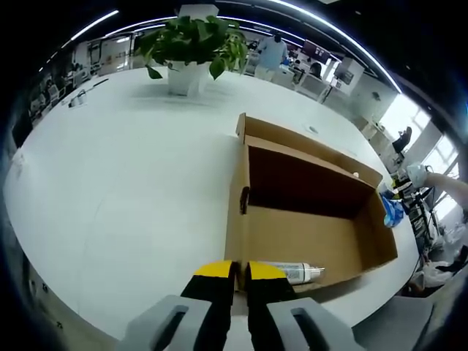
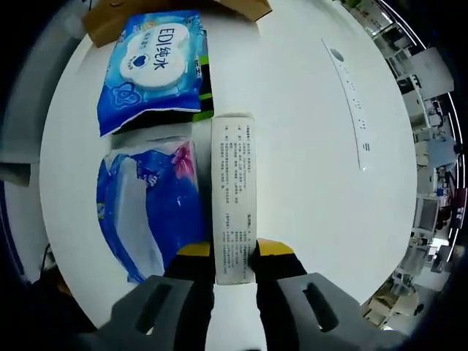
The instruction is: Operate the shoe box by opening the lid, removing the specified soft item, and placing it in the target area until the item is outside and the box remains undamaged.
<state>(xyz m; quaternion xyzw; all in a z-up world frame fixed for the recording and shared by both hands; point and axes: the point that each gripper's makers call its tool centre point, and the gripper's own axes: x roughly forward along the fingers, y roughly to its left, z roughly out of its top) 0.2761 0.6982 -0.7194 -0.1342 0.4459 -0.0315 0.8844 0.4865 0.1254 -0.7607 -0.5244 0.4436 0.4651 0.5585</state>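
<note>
The brown cardboard shoe box (image 1: 307, 234) lies open on the white table (image 1: 131, 183), its inside dark. A silver spray can (image 1: 296, 272) lies by its near wall. My left gripper (image 1: 240, 272) is at the box's near corner, its yellow-tipped jaws pinched on the side wall's edge. In the right gripper view, my right gripper (image 2: 234, 252) is shut on the near end of a long white printed carton (image 2: 232, 183). To the carton's left lie a blue wet-wipes pack (image 2: 155, 66) and a soft blue tissue pack (image 2: 139, 205).
A potted plant (image 1: 191, 47) stands at the far side of the table. A blue item (image 1: 391, 208) sits beyond the box's right end. A corner of cardboard (image 2: 110, 18) and a white strip (image 2: 351, 102) lie on the table. People and desks are in the background.
</note>
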